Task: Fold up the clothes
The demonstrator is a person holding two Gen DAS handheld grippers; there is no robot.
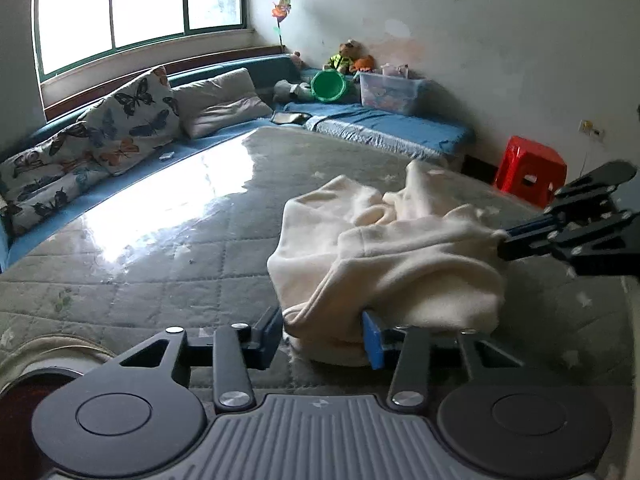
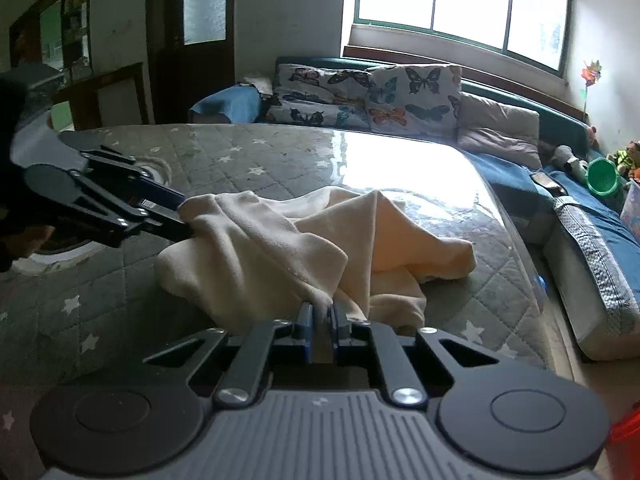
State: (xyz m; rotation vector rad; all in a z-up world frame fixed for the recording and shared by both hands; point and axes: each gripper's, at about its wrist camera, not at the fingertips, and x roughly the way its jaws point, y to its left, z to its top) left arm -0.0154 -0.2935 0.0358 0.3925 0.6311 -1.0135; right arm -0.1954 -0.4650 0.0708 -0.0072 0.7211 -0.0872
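My left gripper (image 1: 322, 334), bottom centre of its view: jaws partly apart, cream garment (image 1: 384, 256) bunched between them, contact unclear. The garment lies mid-frame on the quilted mattress (image 1: 168, 248). My right gripper (image 2: 320, 314), bottom centre, pinches a fold.

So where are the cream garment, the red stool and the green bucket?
cream garment (image 1: 400, 256), left wrist view, on its bunched middle.
red stool (image 1: 530, 168), left wrist view, on its side.
green bucket (image 1: 328, 86), left wrist view, on its inside.

Quilted star-print mattress (image 1: 168, 264), crumpled cream garment (image 1: 400, 248)
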